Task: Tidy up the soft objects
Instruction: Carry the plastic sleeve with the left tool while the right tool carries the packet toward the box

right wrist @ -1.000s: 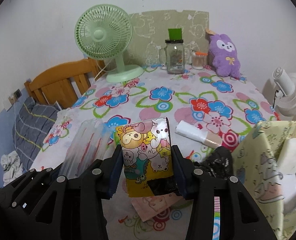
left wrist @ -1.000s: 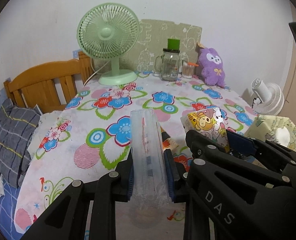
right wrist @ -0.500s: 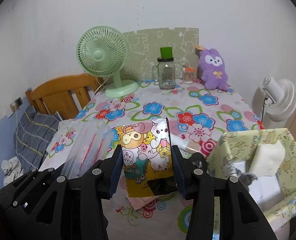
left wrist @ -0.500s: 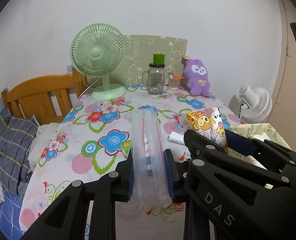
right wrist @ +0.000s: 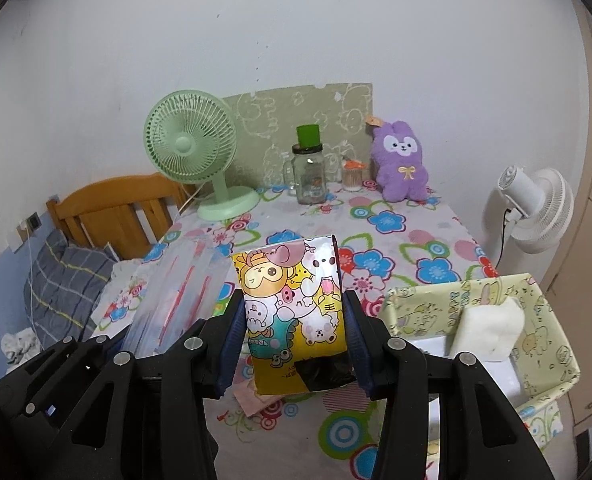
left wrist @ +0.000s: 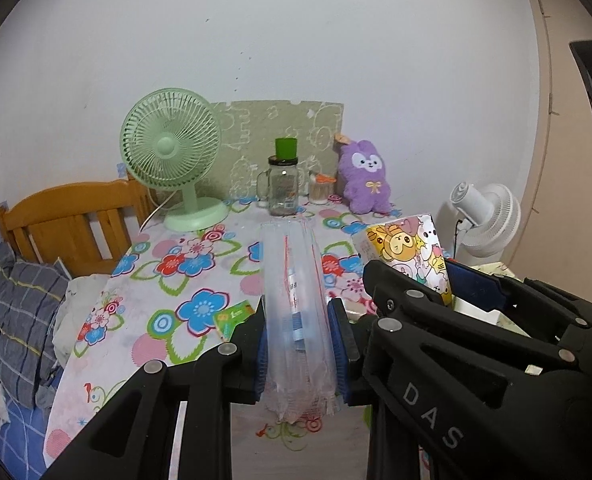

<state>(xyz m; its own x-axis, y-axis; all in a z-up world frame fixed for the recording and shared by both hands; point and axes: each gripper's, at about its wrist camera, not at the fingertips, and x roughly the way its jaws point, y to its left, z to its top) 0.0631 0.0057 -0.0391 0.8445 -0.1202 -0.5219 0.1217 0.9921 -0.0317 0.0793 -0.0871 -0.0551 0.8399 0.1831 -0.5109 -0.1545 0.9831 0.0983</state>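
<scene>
My left gripper (left wrist: 299, 344) is shut on a bundle of clear plastic bags (left wrist: 294, 300) with red stripes, held upright above the table's near edge; the bundle also shows in the right wrist view (right wrist: 176, 300). My right gripper (right wrist: 294, 344) is shut on a yellow cartoon-print packet (right wrist: 292, 308), held upright; the packet also shows in the left wrist view (left wrist: 408, 252), to the right of the bags. A pale yellow fabric box (right wrist: 552, 320) with a white sponge (right wrist: 484, 332) in it stands at the right. A purple plush rabbit (right wrist: 400, 168) sits at the table's far end.
On the floral tablecloth (right wrist: 376, 240) stand a green desk fan (right wrist: 192, 156), a glass jar with a green lid (right wrist: 310, 172) and a small jar (right wrist: 352, 176). A white floor fan (right wrist: 536, 208) stands right of the table. A wooden bed frame (right wrist: 112, 216) is left.
Both grippers have lifted and pulled back from the table with their loads still held. The table items look farther off, and the fabric box has come more into the right view.
</scene>
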